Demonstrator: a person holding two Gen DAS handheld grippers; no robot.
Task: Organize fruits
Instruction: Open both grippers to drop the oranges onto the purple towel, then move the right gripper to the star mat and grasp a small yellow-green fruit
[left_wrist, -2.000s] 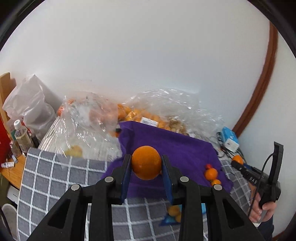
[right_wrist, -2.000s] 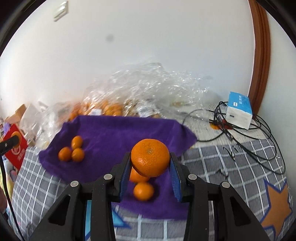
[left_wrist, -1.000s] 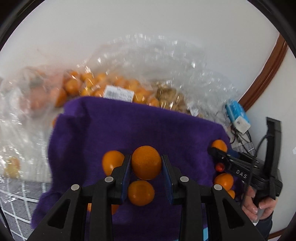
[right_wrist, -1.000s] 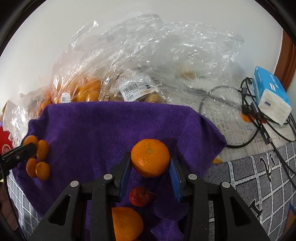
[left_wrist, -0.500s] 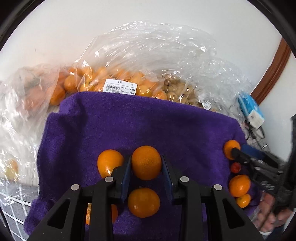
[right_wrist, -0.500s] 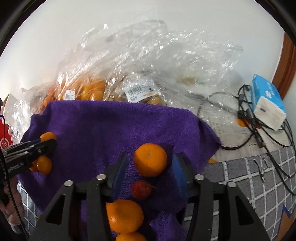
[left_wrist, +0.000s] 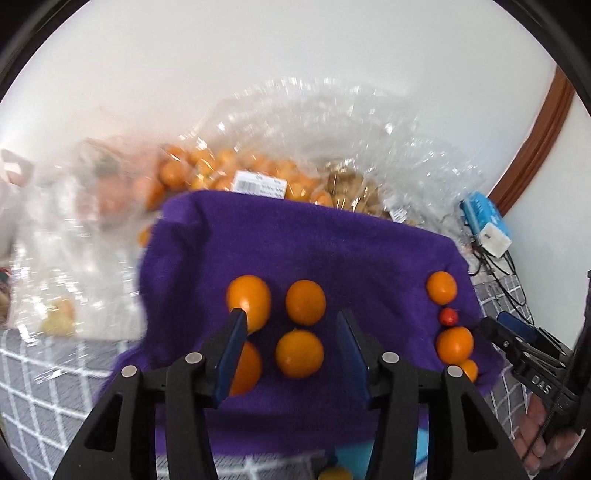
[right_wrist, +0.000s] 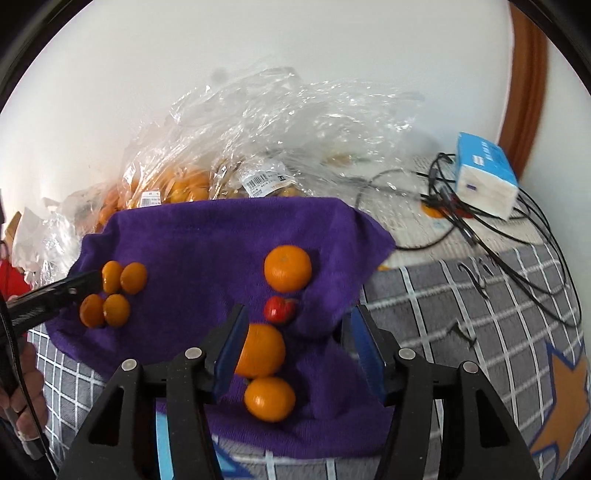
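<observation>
Two groups of oranges lie on the purple towel (right_wrist: 207, 236): four clustered (left_wrist: 291, 328) ahead of my left gripper (left_wrist: 291, 325), three (right_wrist: 271, 350) in a line with a red fruit (right_wrist: 279, 309) running away from my right gripper (right_wrist: 297, 325). Both grippers stand apart, empty. Towel covers a grey checked cloth (right_wrist: 480, 314); plastic bags (right_wrist: 280, 122) sit against a white wall.

The purple towel (right_wrist: 207, 240) is a fuzzy, matt cloth, the oranges (right_wrist: 287, 268) on it have a faintly shiny, dimpled peel, the bags (right_wrist: 280, 122) behind are crinkled glossy clear plastic, and both grippers' arms look like matt black plastic.
</observation>
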